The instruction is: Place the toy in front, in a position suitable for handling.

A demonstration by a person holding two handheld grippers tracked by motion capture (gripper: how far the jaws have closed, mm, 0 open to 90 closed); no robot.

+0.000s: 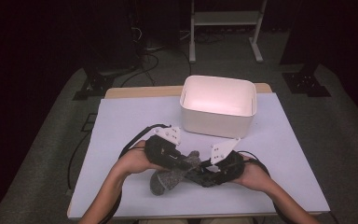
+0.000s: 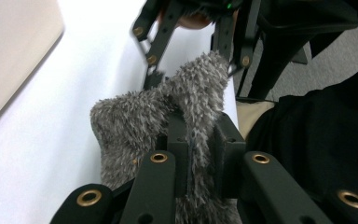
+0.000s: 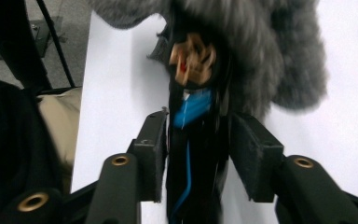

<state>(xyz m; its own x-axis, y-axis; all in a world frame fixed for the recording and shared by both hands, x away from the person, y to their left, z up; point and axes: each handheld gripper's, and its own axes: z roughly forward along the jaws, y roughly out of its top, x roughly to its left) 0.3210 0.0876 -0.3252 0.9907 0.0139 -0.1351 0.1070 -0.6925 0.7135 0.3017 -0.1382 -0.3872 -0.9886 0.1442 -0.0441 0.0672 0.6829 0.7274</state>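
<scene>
From the high view, two hand-held grippers are seen meeting near the front edge of a pale table, just in front of a white bin that stands farther back. The left gripper is brought in from the left and the right gripper from the right, and a fuzzy grey sock lies between and under them — one end is lifted toward the jaws, the other rests on the table surface.

In the left gripper view, the left gripper is seen clenched on the fuzzy grey sock: a fold of the pile is pinched between the two pads, and the rest of the sock bulges out to the left above the white table. The right gripper is seen beyond, its linkage touching the far end of the sock.

In the right gripper view, the right gripper is seen with its jaws partly apart around a dark strip with a blue patch — whether the pads press on it cannot be told. The grey sock is spread across the top, blurred, above the table.
</scene>
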